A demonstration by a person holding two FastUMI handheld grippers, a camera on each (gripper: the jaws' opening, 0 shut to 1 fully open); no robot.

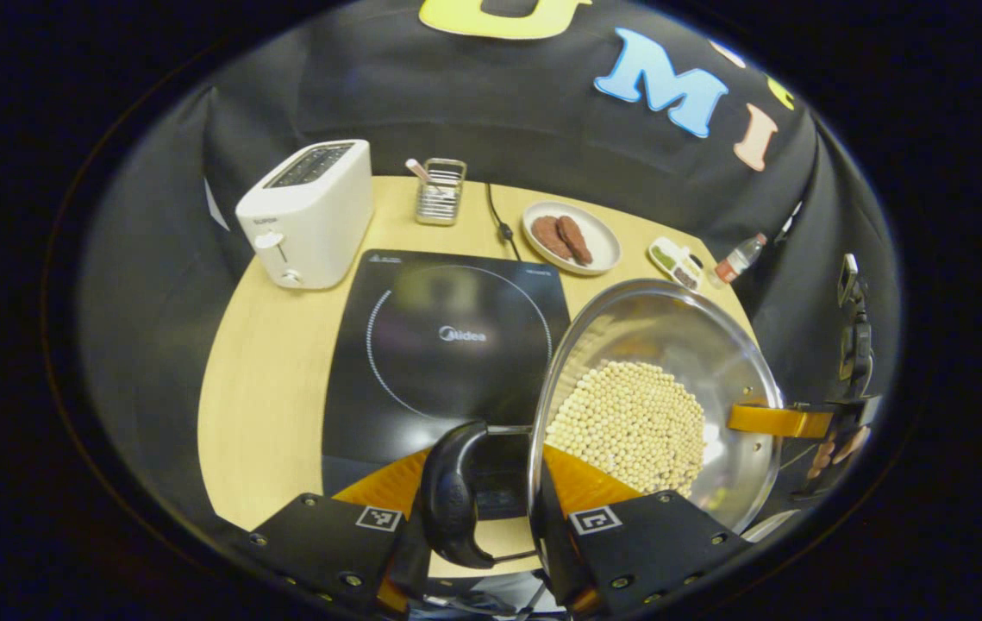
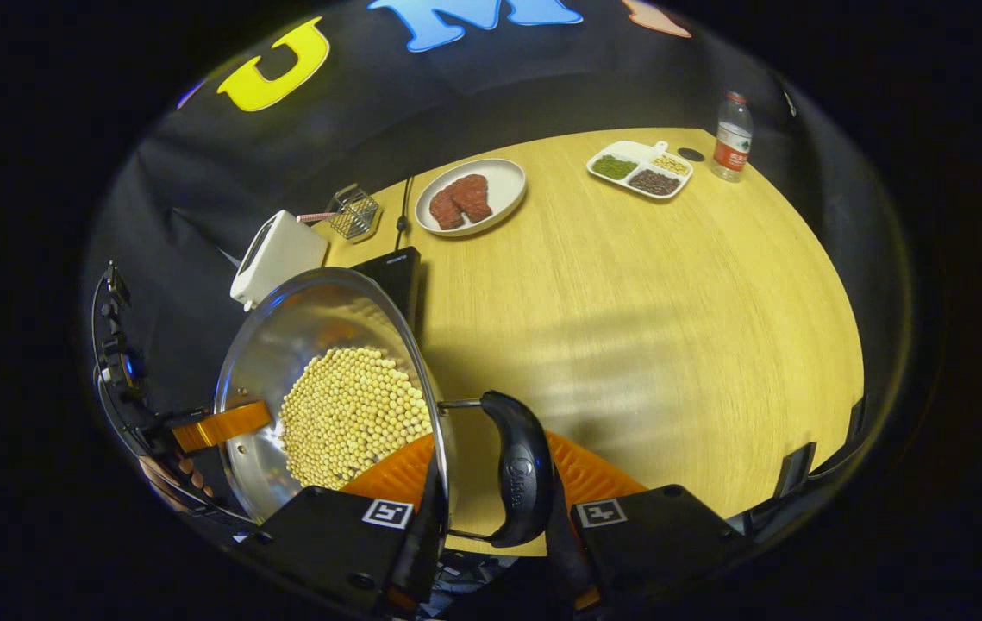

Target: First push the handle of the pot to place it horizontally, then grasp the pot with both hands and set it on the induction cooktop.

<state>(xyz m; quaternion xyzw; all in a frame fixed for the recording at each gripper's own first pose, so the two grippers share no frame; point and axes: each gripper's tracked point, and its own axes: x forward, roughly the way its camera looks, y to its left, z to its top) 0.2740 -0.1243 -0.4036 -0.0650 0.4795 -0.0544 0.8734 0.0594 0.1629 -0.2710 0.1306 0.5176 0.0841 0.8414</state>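
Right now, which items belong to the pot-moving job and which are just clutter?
Job: pot of beans, its handles, induction cooktop, left gripper, right gripper.
Clutter: toaster, wire basket, plate, divided tray, bottle.

pot (image 1: 741,362): shiny polished metal, glossy dark plastic handles | induction cooktop (image 1: 456,336): smooth glossy glass | table (image 2: 672,293): matt light wood grain | toaster (image 1: 309,211): smooth white plastic

One round steel pot (image 1: 715,362) of pale beans is counted, with two black loop handles (image 1: 453,496) on it. One black induction cooktop (image 1: 447,345), one white toaster (image 1: 309,211), one small wire basket (image 1: 441,191), one white plate (image 2: 499,185) carrying two reddish-brown patties (image 2: 460,200), one divided white tray (image 2: 641,169) and one clear plastic bottle (image 2: 732,136) are counted on the surface
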